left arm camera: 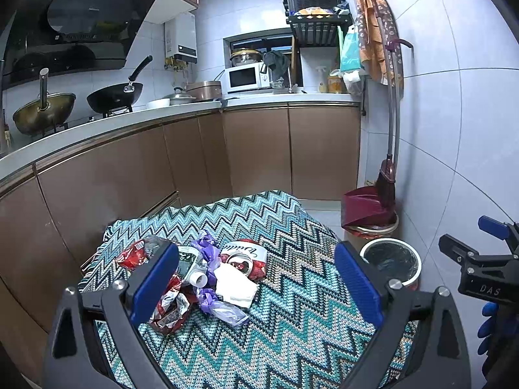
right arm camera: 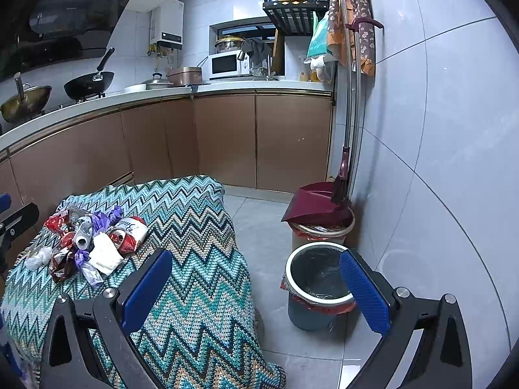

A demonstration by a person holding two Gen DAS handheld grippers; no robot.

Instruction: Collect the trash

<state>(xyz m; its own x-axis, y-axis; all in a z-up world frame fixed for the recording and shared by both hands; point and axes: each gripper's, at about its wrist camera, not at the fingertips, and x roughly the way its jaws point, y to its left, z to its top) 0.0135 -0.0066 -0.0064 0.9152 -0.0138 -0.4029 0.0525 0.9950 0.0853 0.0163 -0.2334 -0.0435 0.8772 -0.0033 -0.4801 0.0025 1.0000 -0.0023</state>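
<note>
trash pile (left arm camera: 201, 278): crushed red can (left arm camera: 248, 259), white tissue (left arm camera: 235, 287), purple bags, wrappers, small bottle; all heaped on my zigzag-cloth worktop (left arm camera: 292, 308), left-centre.
step: nothing picked yet, I judge approach to first grasp.
left hand-held gripper (left arm camera: 256, 282): jaws wide, empty, facing the pile.
right hand-held gripper (right arm camera: 256, 288): jaws wide, empty, over floor near bin.
next: close on one piece, carry right.
grey bin (right arm camera: 316, 283): on floor beside worktop, black liner, looks empty.
far bin (right arm camera: 324, 230): dustpan on top, contents unclear.
</note>
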